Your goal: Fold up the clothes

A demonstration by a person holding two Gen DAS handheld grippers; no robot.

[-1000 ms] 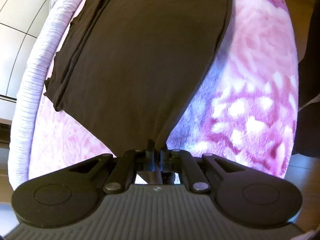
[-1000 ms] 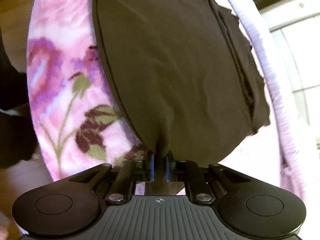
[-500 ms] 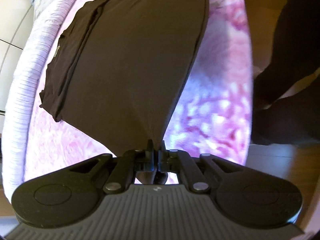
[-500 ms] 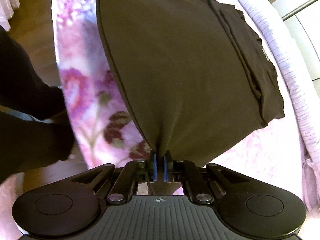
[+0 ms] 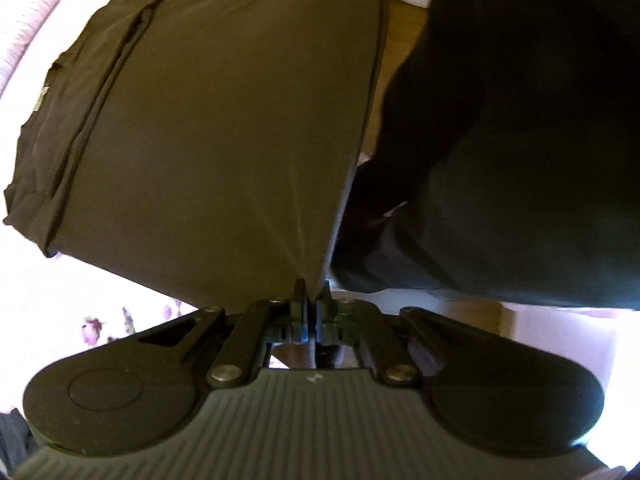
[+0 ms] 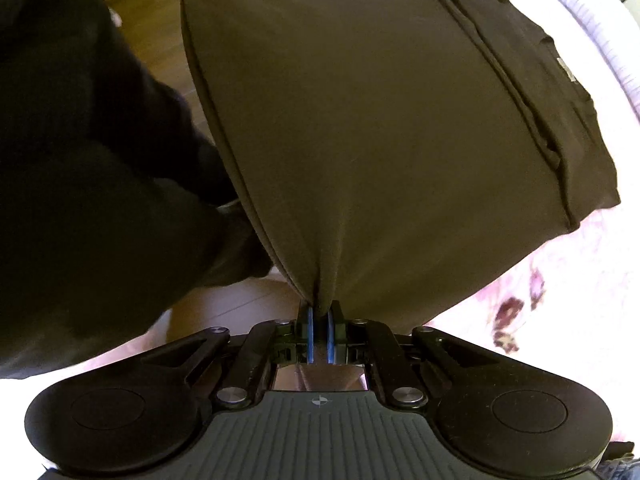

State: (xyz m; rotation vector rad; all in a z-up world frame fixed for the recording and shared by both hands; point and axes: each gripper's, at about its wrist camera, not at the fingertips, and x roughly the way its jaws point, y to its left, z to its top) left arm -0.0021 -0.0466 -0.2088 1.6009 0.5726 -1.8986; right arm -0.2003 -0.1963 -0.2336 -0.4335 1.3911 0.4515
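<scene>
One dark brown garment (image 5: 224,128) is stretching away from two grippers, each of which is pinching a near corner of it. The left gripper (image 5: 311,300) is clamping the cloth between its two closed fingers, with the fabric fanning out ahead and to its left. The right gripper (image 6: 319,312) is doing likewise, its two blue-lined fingers (image 6: 309,334) closing on a bunched corner while the cloth is spreading ahead and to its right. One folded-over flap is running along the garment's far side, and one small pale label (image 6: 565,69) is showing near the far right corner in the right wrist view. One pink floral blanket (image 6: 560,300) is lying beyond and below the cloth, overexposed in both views. The person's dark trousers (image 5: 520,140) are filling the space to the right of the left gripper and to the left of the right gripper, over a brown wooden floor (image 6: 160,28).
</scene>
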